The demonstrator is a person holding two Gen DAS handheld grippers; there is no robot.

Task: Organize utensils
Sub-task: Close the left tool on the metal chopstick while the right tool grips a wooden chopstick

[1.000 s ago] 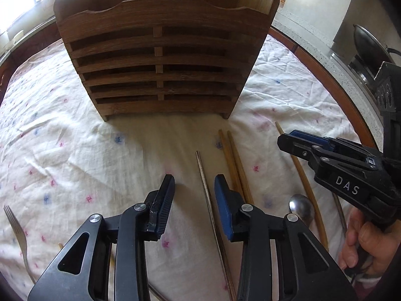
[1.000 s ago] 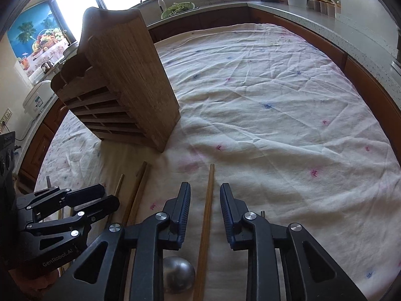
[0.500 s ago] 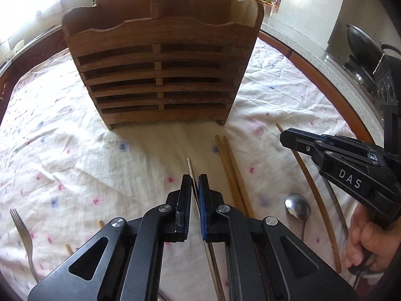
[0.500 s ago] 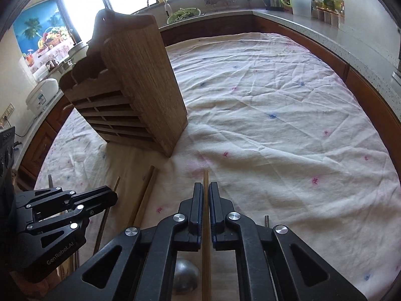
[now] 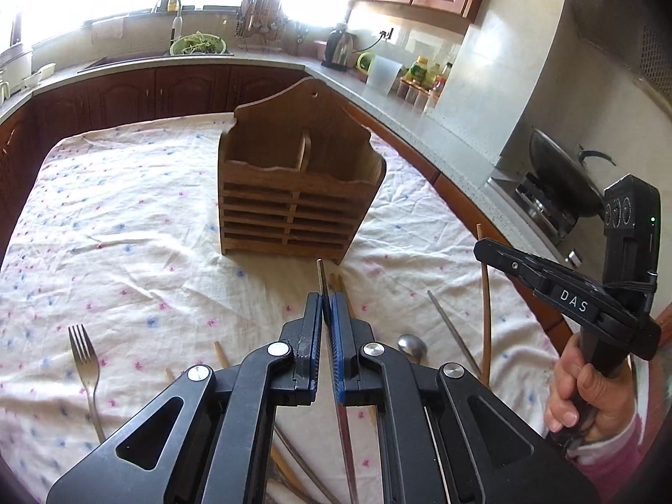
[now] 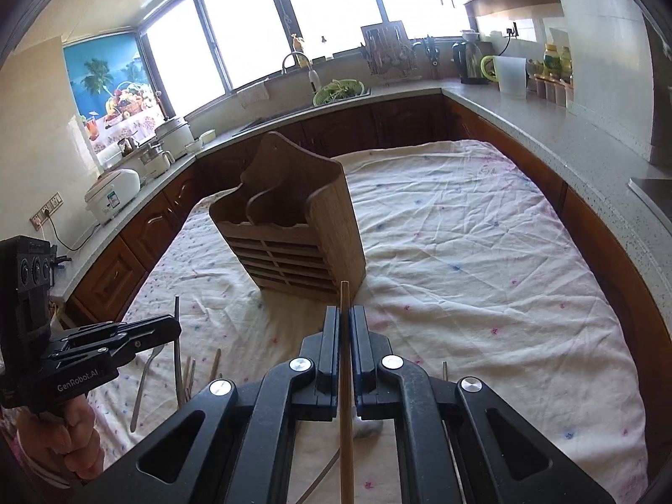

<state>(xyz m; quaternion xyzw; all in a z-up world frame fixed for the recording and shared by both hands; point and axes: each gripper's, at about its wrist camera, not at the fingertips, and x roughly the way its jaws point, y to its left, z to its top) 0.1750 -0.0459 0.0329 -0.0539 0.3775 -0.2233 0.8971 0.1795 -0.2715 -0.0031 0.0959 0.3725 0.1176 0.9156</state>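
A wooden slatted utensil holder (image 5: 294, 193) with two compartments stands upright on the flowered cloth; it also shows in the right wrist view (image 6: 294, 231). My left gripper (image 5: 326, 306) is shut on a metal chopstick (image 5: 321, 277) and holds it raised above the cloth, in front of the holder. My right gripper (image 6: 344, 327) is shut on a wooden chopstick (image 6: 345, 378), also lifted, tip pointing at the holder. In the left wrist view the right gripper (image 5: 487, 248) is at the right with its chopstick (image 5: 485, 294) hanging down.
A fork (image 5: 86, 361), a spoon (image 5: 411, 346), a second metal chopstick (image 5: 451, 327) and wooden chopsticks (image 5: 342, 290) lie on the cloth (image 5: 126, 252) near the front. Kitchen counters (image 6: 546, 134) run around the table. A wok (image 5: 558, 176) sits at the right.
Both grippers closed on their chopsticks, then lifted them well up off the cloth; the holder now looks farther away and lower.
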